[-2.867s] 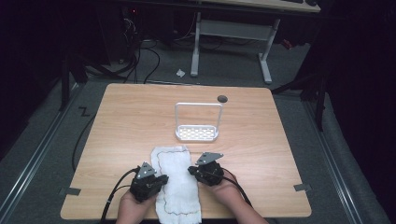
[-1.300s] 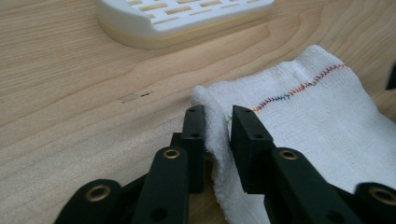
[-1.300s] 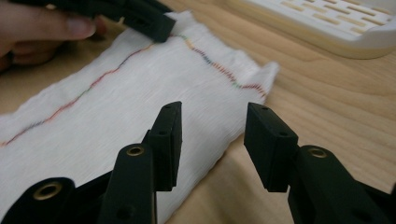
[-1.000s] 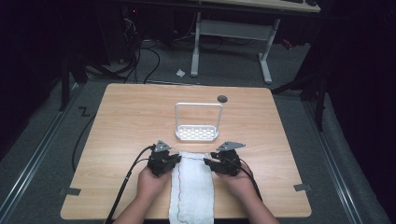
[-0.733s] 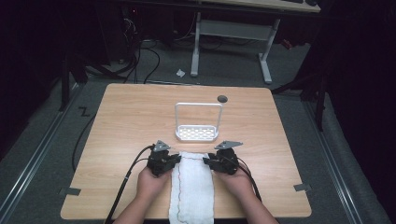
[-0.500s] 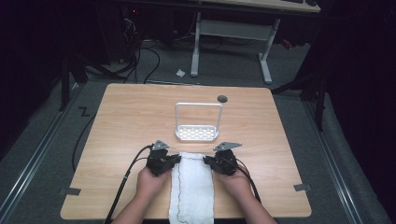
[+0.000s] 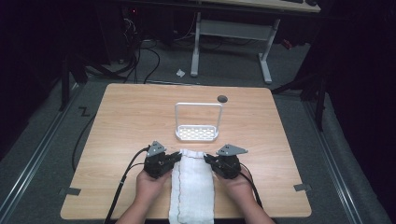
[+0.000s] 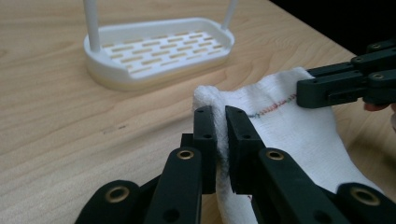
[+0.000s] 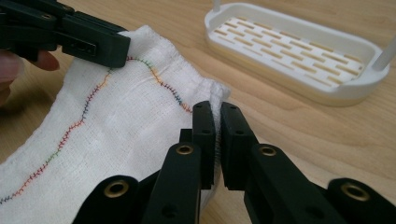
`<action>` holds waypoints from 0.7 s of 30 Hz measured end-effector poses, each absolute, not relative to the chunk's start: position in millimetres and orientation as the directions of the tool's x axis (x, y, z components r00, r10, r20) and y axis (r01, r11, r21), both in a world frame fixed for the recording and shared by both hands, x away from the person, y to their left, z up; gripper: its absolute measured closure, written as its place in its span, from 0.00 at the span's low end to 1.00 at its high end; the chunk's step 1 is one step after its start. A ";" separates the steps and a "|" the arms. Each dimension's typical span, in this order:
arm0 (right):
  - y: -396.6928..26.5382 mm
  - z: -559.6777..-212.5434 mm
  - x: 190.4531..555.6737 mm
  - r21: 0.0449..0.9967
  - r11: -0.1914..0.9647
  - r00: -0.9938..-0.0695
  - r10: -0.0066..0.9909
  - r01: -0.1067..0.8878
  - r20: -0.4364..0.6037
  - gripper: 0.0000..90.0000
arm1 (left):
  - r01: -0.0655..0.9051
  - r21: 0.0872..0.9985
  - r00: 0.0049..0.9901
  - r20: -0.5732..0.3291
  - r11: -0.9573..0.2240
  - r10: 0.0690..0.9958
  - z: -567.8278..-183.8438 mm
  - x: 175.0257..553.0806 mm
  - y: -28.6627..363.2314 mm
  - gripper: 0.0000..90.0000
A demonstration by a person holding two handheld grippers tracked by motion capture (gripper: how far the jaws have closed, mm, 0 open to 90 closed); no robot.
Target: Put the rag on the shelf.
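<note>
A white cloth (image 7: 191,186) with a multicoloured stitched hem lies lengthwise on the wooden table (image 7: 130,116), reaching from the near edge toward the middle. My left gripper (image 7: 177,156) is shut on its far left corner, and the fabric is pinched between the jaws of the left gripper (image 8: 222,112). My right gripper (image 7: 208,159) is shut on the far right corner, with the hem caught between the jaws of the right gripper (image 9: 216,107). The far edge of the cloth (image 9: 121,126) hangs slightly raised between the two grippers.
A white slotted rack (image 7: 197,133) with a tall wire handle stands just beyond the cloth at the table's middle. A dark round hole (image 7: 222,99) sits near the far edge. Cables trail from both grippers toward the near edge. Desk legs and wires lie on the floor beyond.
The right gripper has shifted in onto the cloth's far right corner and shut on it. Both grippers have lifted the far edge a little.
</note>
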State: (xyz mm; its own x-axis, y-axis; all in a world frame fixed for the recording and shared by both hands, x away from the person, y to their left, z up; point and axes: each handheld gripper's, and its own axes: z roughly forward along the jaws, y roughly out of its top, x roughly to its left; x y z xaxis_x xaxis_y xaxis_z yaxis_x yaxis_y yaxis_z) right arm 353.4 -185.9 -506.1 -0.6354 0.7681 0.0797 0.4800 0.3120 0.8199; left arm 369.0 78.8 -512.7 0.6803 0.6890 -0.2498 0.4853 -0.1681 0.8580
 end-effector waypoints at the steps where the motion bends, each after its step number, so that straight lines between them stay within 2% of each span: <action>1: -185.5 -504.3 353.3 0.824 0.312 -0.638 0.766 0.473 0.077 0.96 | 0.485 0.858 0.680 -0.250 -0.168 0.689 -512.7 369.0 78.8 0.93; 11: -178.9 -480.4 350.3 0.865 0.306 -0.645 0.764 0.397 0.026 0.96 | 0.430 0.893 0.703 -0.240 -0.133 0.669 -482.0 369.4 77.1 0.93; 21: -186.8 -449.3 350.0 0.907 0.271 -0.629 0.777 0.323 -0.008 0.96 | 0.342 0.934 0.722 -0.189 -0.105 0.666 -441.7 367.5 75.5 0.93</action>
